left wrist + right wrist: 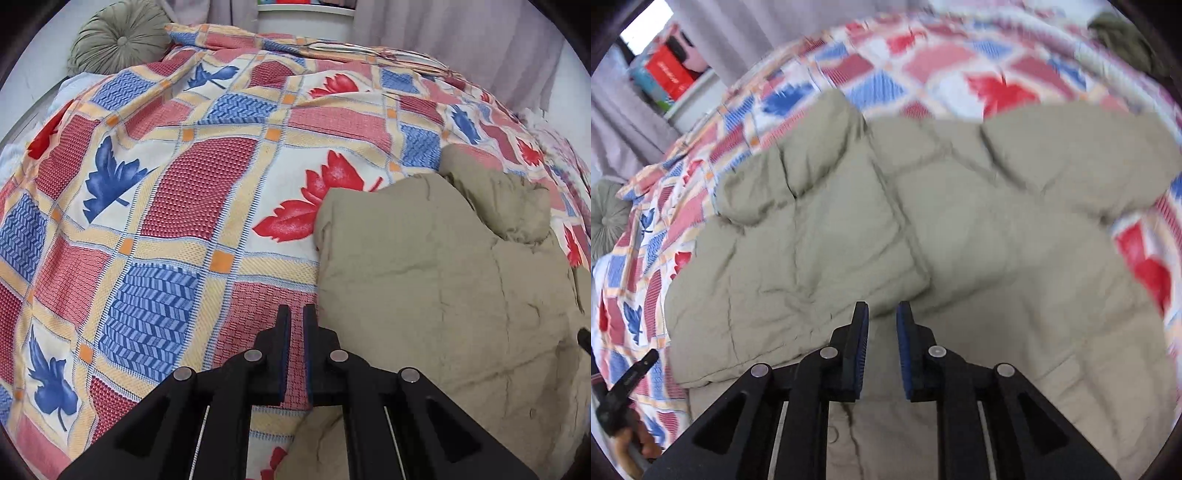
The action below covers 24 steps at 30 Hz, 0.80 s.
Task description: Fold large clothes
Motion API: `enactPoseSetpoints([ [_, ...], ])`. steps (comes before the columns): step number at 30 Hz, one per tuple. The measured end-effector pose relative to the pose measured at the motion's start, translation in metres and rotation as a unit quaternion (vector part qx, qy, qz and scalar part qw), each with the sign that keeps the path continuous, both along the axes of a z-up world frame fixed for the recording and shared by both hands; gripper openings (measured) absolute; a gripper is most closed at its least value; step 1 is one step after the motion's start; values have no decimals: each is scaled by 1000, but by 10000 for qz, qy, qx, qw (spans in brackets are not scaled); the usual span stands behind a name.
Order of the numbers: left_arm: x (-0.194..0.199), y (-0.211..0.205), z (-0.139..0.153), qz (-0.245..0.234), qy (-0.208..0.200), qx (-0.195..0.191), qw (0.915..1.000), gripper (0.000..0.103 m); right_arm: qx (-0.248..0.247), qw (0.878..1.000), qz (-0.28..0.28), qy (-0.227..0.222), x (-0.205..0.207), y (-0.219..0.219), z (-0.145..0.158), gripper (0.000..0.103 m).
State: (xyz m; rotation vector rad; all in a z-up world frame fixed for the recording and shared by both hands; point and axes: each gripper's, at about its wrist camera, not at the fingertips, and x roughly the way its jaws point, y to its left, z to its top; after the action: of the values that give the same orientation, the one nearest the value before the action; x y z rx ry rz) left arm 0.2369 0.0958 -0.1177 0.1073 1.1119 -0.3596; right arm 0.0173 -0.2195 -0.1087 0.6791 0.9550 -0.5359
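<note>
Puffy beige jacket is what's getting folded here, and it's lying on a bed with a patchwork bedspread full of red and blue leaves. In the right wrist view it fills most of the middle of the frame, with one quilted sleeve laid across the body toward the left. In the left wrist view it sits in the lower right, over the cover. The left gripper has its jaws pressed together with nothing between them, hanging over the bedspread right at the jacket's edge. The right gripper shows a narrow gap, nothing pinched, above the jacket. A round green cushion is in the upper left.
</note>
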Motion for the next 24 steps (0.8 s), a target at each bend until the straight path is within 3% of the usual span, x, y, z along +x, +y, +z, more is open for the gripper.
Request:
enactPoseSetpoints([
  [3, -9, -16, -9, -240, 97, 96, 9996, 8, 154, 9985, 512, -74, 16, 1, -6, 17],
  [6, -8, -24, -31, -109, 265, 214, 9994, 8, 200, 9961, 846, 147, 35, 1, -28, 17],
  [10, -8, -23, -46, -11, 325, 326, 9989, 8, 467, 9946, 864, 345, 45, -6, -53, 17],
  [13, -8, -22, -47, -4, 341, 471, 9983, 8, 555, 9944, 837, 325, 40, -9, -52, 17],
  [18, -10, -12, -35, 205, 498, 308, 9981, 8, 930, 9940, 501, 285, 17, -26, -49, 17],
  [24, -29, -13, -18, 134, 549, 377, 9977, 8, 1118, 9921, 499, 274, -9, -33, -35, 18],
])
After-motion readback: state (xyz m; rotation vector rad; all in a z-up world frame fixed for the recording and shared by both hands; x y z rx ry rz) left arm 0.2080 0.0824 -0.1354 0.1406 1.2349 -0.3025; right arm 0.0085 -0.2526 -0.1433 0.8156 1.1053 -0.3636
